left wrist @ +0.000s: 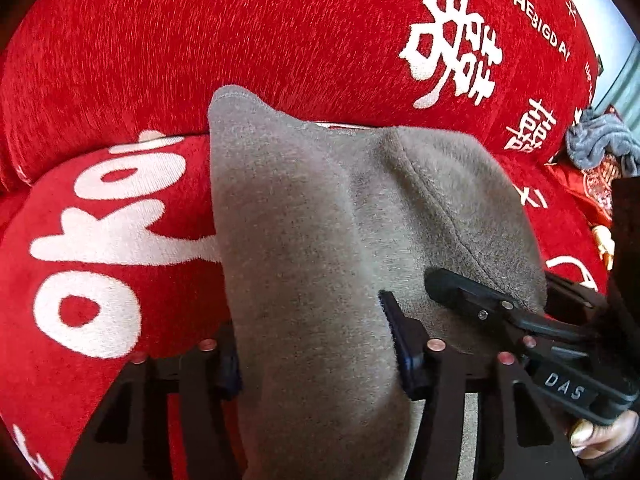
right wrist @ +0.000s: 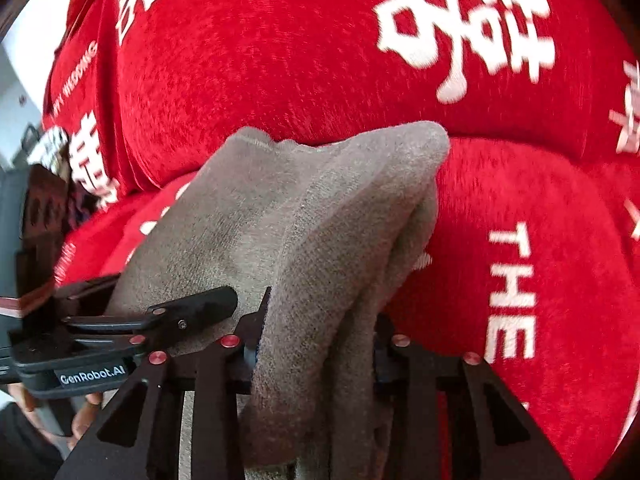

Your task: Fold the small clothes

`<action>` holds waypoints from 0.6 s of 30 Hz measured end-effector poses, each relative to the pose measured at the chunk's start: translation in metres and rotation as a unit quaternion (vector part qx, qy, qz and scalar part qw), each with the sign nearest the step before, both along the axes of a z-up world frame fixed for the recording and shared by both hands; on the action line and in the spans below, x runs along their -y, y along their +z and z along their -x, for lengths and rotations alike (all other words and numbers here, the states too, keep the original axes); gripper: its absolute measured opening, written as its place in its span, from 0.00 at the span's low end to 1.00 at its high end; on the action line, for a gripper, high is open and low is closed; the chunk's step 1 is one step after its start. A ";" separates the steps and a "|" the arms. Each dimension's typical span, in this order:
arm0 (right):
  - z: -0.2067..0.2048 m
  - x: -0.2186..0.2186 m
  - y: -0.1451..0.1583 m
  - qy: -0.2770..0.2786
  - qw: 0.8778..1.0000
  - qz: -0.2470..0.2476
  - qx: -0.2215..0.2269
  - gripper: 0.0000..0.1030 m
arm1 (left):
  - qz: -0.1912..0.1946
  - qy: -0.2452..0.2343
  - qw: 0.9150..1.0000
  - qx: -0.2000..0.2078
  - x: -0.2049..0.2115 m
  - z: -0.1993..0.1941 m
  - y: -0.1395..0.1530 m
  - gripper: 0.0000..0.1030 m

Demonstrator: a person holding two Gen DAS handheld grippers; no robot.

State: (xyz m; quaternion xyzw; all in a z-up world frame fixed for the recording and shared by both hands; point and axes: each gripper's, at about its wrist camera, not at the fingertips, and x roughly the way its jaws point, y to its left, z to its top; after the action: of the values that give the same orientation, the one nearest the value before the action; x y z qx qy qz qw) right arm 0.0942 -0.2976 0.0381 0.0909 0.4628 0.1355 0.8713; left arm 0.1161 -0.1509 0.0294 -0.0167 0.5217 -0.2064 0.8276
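- Left wrist view: my left gripper [left wrist: 316, 354] is clamped on the grey garment [left wrist: 320, 208], which rises ahead of my fingers over the red sofa cover [left wrist: 120, 48]. My right gripper [left wrist: 472, 296] is just beside. Risk: the thick fold could slip free.
- Right wrist view: my right gripper [right wrist: 320, 344] pinches bunched layers of it [right wrist: 304, 216]; uneven layers could skew the fold.

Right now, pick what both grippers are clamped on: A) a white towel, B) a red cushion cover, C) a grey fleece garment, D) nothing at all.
C: the grey fleece garment runs between the fingers of the left gripper, and in the right wrist view it is bunched inside the right gripper, above the red sofa cover.
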 end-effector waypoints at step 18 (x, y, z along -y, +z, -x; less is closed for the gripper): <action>0.035 -0.023 0.033 0.012 0.999 0.032 0.024 0.35 | -0.005 0.013 1.000 0.020 -0.021 0.039 0.032 0.51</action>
State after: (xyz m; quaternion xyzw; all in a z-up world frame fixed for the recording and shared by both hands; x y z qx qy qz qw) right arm 0.0596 -0.2746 0.0710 0.0537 0.4473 0.1332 0.8828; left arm 0.0769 -0.1301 0.0615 -0.0158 0.5058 -0.1932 0.8406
